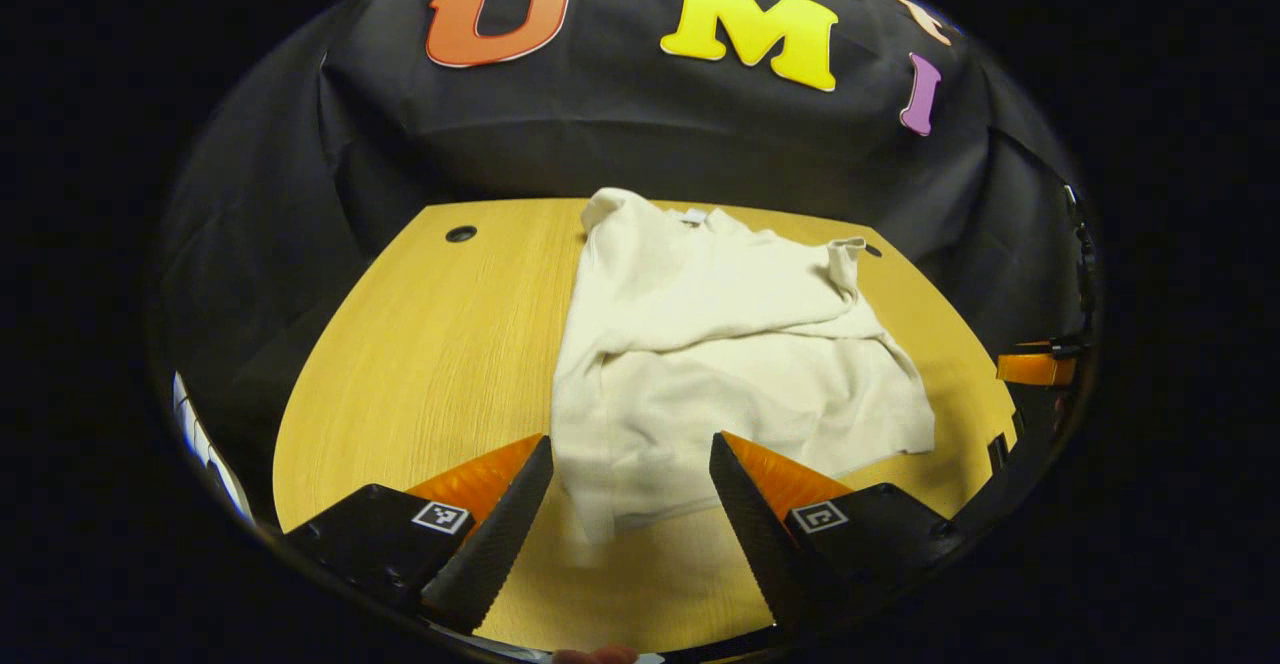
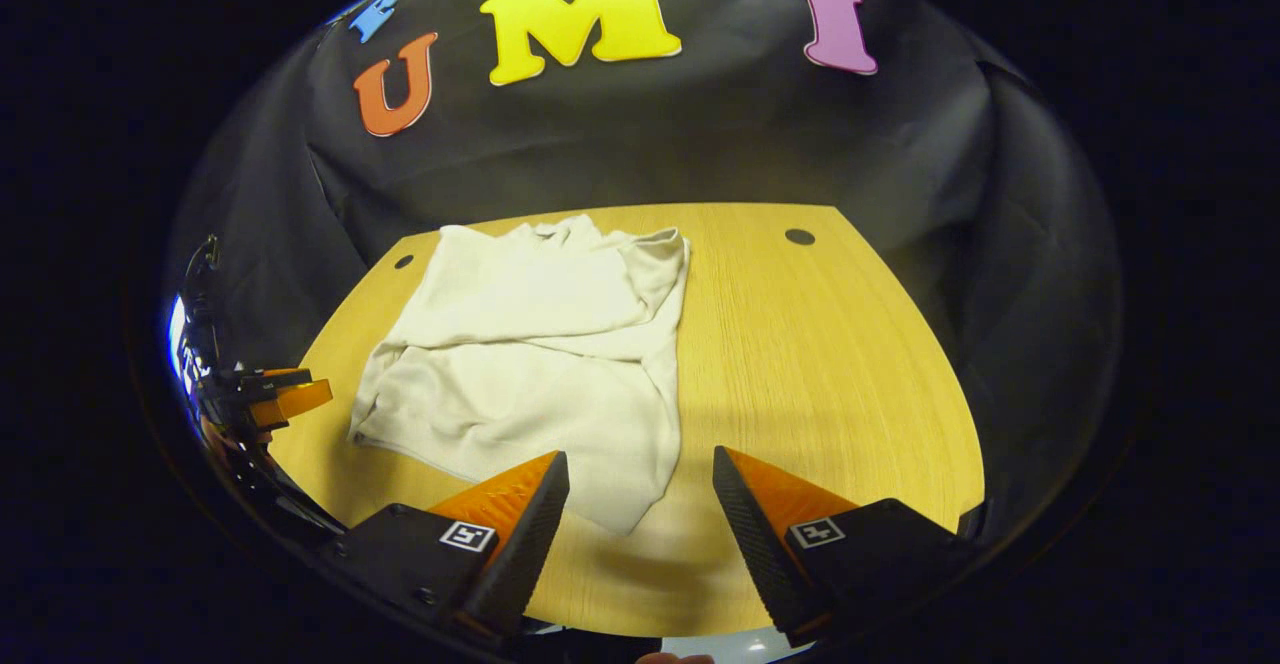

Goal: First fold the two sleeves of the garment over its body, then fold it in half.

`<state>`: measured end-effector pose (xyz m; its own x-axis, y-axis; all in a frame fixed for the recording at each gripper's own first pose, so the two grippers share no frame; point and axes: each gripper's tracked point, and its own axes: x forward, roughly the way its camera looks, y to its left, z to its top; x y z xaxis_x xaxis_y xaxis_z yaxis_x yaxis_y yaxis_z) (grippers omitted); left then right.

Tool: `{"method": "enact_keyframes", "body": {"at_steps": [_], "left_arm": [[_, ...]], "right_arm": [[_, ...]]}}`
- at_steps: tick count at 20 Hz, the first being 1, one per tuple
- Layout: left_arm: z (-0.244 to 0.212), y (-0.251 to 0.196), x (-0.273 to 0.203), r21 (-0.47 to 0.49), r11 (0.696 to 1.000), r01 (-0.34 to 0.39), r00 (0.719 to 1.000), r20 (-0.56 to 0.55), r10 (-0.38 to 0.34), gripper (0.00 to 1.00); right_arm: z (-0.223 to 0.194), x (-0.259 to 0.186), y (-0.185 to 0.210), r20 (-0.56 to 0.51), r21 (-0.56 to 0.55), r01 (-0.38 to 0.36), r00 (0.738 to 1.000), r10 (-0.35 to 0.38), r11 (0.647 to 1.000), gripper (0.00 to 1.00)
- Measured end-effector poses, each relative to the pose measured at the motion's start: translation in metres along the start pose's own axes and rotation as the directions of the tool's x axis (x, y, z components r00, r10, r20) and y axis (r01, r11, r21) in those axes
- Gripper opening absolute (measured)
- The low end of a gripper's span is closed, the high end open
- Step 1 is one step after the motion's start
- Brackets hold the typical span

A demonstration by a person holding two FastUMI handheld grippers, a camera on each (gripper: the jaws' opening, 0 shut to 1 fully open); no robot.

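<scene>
In the left gripper view, the left gripper [image 1: 630, 454] hangs above the near edge of the wooden table [image 1: 430, 364] with its fingers [image 1: 500, 534] spread wide apart and nothing between them. The cream garment [image 1: 720, 344] lies on the table ahead of those fingers and a little toward the right one; its near hem reaches into the gap between the fingertips, and the cloth's near left corner sits just beside the left fingertip without being pinched. The sleeves are already laid over the body, one crossing the chest as a crumpled band, and the collar end lies at the far side, away from the fingers. Off beyond the right finger, at the edge of this view, part of the other gripper can be made out, too small to judge. In the right gripper view, the right gripper [image 2: 640, 464] likewise hangs over the near table edge with its fingers [image 2: 770, 534] standing well open, holding nothing. Here the garment [image 2: 530, 354] lies ahead and toward the left finger, its near corner drooping into the gap just beside the left fingertip, while bare table [image 2: 820, 364] stretches ahead of the right finger. A small dark hole [image 2: 799, 236] marks the table's far side.
</scene>
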<state>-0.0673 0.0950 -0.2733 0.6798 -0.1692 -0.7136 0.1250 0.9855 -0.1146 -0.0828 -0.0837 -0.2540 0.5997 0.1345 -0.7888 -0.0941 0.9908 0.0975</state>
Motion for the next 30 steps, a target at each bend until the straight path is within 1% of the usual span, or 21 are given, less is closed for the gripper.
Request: {"method": "enact_keyframes", "body": {"at_steps": [2, 3, 5, 7, 8, 9, 10, 11, 14, 16, 17, 18, 21, 23, 24, 25, 26, 27, 28, 29, 30], "left_arm": [[-0.015, 0.002, 0.004, -0.023, 0.999, 0.040, 0.998, -0.046, -0.041, 1.00], [-0.022, 0.007, 0.009, -0.038, 0.999, 0.039, 0.997, -0.068, -0.042, 1.00], [-0.031, 0.018, 0.017, -0.077, 0.997, 0.032, 0.994, -0.103, -0.039, 1.00], [-0.040, 0.022, 0.030, -0.130, 0.990, 0.049, 0.988, -0.137, -0.067, 1.00], [-0.043, 0.021, 0.035, -0.157, 0.986, 0.056, 0.985, -0.154, -0.081, 0.97], [-0.045, 0.020, 0.039, -0.175, 0.983, 0.059, 0.982, -0.167, -0.089, 0.97], [-0.046, 0.020, 0.044, -0.187, 0.980, 0.064, 0.980, -0.174, -0.097, 0.97], [-0.047, 0.020, 0.047, -0.192, 0.979, 0.063, 0.979, -0.179, -0.099, 0.97], [-0.044, 0.019, 0.048, -0.216, 0.973, 0.079, 0.977, -0.176, -0.119, 0.97], [-0.041, 0.015, 0.050, -0.221, 0.972, 0.084, 0.978, -0.171, -0.123, 0.94], [-0.041, 0.014, 0.049, -0.218, 0.973, 0.073, 0.978, -0.177, -0.113, 0.93], [-0.041, 0.015, 0.051, -0.217, 0.974, 0.066, 0.978, -0.181, -0.107, 0.89], [-0.042, 0.010, 0.055, -0.225, 0.973, 0.057, 0.975, -0.198, -0.103, 0.83], [-0.045, 0.015, 0.056, -0.234, 0.972, 0.032, 0.974, -0.209, -0.083, 0.69], [-0.044, 0.018, 0.057, -0.245, 0.969, 0.023, 0.975, -0.207, -0.076, 0.46], [-0.044, 0.020, 0.057, -0.263, 0.965, 0.017, 0.975, -0.208, -0.074, 0.47], [-0.045, 0.019, 0.058, -0.282, 0.959, 0.017, 0.975, -0.207, -0.079, 0.35], [-0.044, 0.017, 0.059, -0.304, 0.952, 0.021, 0.975, -0.206, -0.087, 0.30], [-0.045, 0.014, 0.060, -0.324, 0.945, 0.034, 0.972, -0.208, -0.106, 0.20], [-0.045, 0.010, 0.060, -0.336, 0.941, 0.046, 0.971, -0.207, -0.121, 0.18], [-0.045, 0.007, 0.061, -0.343, 0.938, 0.058, 0.969, -0.205, -0.135, 0.14]], "right_arm": [[-0.017, 0.006, -0.006, -0.043, 0.002, 0.012, 0.999, -0.012, 1.000, 0.90], [-0.026, 0.010, -0.010, -0.073, -0.003, 0.024, 0.997, -0.024, 1.000, 0.89], [-0.042, 0.017, -0.014, -0.127, -0.001, 0.030, 0.991, -0.030, 1.000, 0.90], [-0.055, 0.028, -0.013, -0.169, 0.014, 0.033, 0.985, -0.030, 0.999, 0.91], [-0.059, 0.034, -0.011, -0.188, 0.026, 0.035, 0.982, -0.030, 0.999, 0.91], [-0.062, 0.041, -0.007, -0.204, 0.040, 0.032, 0.979, -0.023, 0.999, 0.91], [-0.066, 0.048, -0.005, -0.215, 0.044, 0.034, 0.976, -0.024, 0.998, 0.89], [-0.069, 0.055, -0.005, -0.228, 0.042, 0.042, 0.973, -0.031, 0.998, 0.91], [-0.072, 0.070, -0.001, -0.251, 0.056, 0.063, 0.967, -0.047, 0.996, 0.91], [-0.073, 0.081, -0.002, -0.262, 0.055, 0.101, 0.962, -0.083, 0.993, 0.89], [-0.075, 0.085, 0.003, -0.274, 0.063, 0.103, 0.958, -0.082, 0.993, 0.89], [-0.078, 0.089, 0.006, -0.290, 0.070, 0.109, 0.953, -0.084, 0.992, 0.91], [-0.087, 0.096, 0.013, -0.329, 0.073, 0.123, 0.940, -0.093, 0.990, 0.91], [-0.088, 0.097, 0.014, -0.325, 0.063, 0.126, 0.940, -0.099, 0.990, 0.93], [-0.087, 0.098, 0.008, -0.325, 0.050, 0.142, 0.938, -0.119, 0.989, 0.91], [-0.084, 0.098, 0.008, -0.321, 0.055, 0.139, 0.940, -0.114, 0.989, 0.88], [-0.084, 0.100, 0.008, -0.321, 0.063, 0.139, 0.940, -0.112, 0.988, 0.73], [-0.081, 0.102, 0.008, -0.319, 0.089, 0.134, 0.942, -0.099, 0.987, 0.70], [-0.081, 0.104, 0.011, -0.317, 0.135, 0.118, 0.946, -0.070, 0.984, 0.52], [-0.080, 0.104, 0.013, -0.325, 0.185, 0.116, 0.944, -0.051, 0.976, 0.41], [-0.078, 0.106, 0.013, -0.318, 0.227, 0.110, 0.948, -0.034, 0.968, 0.18]]}}
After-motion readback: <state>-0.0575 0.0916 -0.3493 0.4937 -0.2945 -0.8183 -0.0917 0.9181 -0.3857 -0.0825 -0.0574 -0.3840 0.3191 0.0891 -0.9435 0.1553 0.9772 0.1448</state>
